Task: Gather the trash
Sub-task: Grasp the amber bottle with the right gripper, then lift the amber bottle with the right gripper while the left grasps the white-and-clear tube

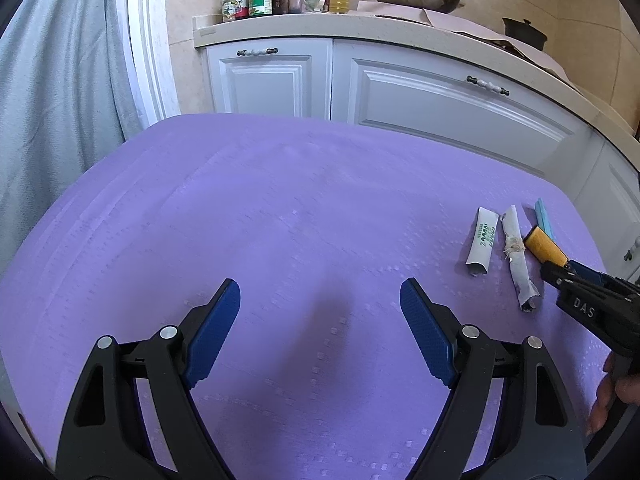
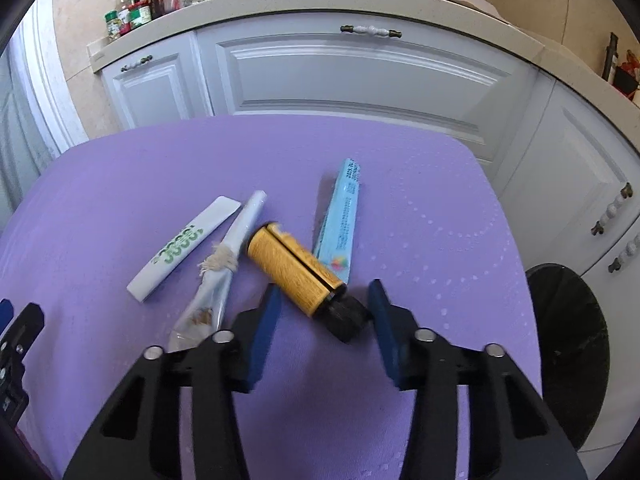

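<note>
Four pieces of trash lie close together on the purple table (image 2: 400, 168), toward its right side: one yellow tube (image 2: 294, 270) with a black cap, one light blue wrapper (image 2: 340, 216), one crumpled grey wrapper (image 2: 224, 264) tied with a bit of string, and one white sachet (image 2: 184, 246) with green print. In the right wrist view the yellow tube's long axis runs diagonally, cap end toward the camera and lower right, far end up and to the left. The blue wrapper lies just behind it, pointing away; the grey wrapper and the sachet lie to its left, both slanting up to the right.

The right gripper (image 2: 324, 304) straddles the tube's cap end, jaws partly closed, with gaps still showing between the pads and the tube. The left gripper (image 1: 320, 304) hangs wide open over bare table, empty.

One black bin (image 2: 568, 352) stands right of the table. Beyond it are white cabinets (image 2: 360, 76).
</note>
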